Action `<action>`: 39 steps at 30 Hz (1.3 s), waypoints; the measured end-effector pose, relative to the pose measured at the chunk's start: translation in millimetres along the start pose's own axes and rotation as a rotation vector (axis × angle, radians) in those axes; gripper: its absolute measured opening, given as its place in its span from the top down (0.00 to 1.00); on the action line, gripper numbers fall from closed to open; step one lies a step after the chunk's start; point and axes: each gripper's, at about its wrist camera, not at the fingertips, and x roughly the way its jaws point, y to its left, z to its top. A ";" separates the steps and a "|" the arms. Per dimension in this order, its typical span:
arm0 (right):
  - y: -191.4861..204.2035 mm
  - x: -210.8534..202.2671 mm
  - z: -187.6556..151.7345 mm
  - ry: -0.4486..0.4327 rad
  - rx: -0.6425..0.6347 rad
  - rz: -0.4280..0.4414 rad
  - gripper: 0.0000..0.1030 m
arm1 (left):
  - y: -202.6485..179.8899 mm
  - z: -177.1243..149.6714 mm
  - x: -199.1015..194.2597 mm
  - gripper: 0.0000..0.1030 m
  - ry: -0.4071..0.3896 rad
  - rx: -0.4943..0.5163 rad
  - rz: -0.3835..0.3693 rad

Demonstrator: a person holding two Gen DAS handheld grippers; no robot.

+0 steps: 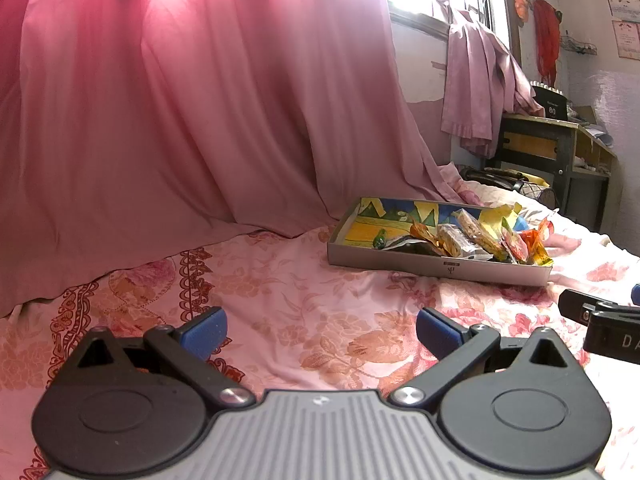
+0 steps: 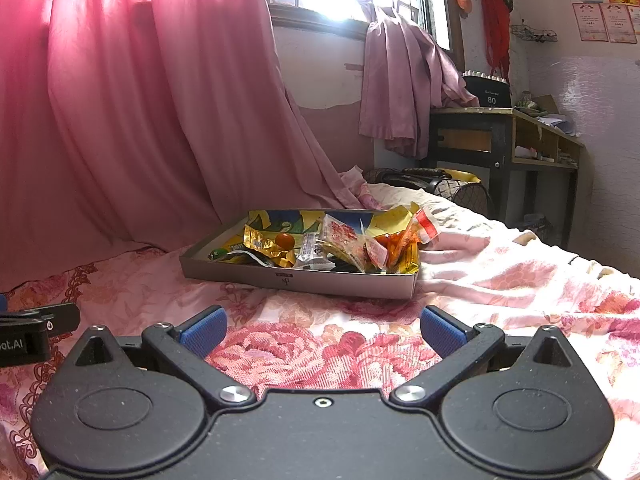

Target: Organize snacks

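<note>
The left gripper is held low over the bed; its two blue pads are wide apart and hold nothing; under it is only the flowery pink bedsheet; a big pink curtain hangs ahead of it and to its left; the shallow cardboard box lies on the bed ahead of it and to its right, well apart from it; the snack packets are piled in the right half of the box, and the left half is mostly bare.

The right gripper is also low over the bed, with its blue pads wide apart and nothing between them; the same box sits straight ahead of it, near but not touching; the snack packets, yellow, orange, red and clear ones, fill the middle and right of the box, some poking over its edge; a dark wooden desk stands far ahead and to the right of this gripper, by the wall under the window.
</note>
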 end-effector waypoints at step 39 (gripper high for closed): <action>-0.2 3.9 -4.8 0.013 -0.006 0.003 0.01 | -2.6 -2.8 0.5 0.00 0.054 0.012 -0.018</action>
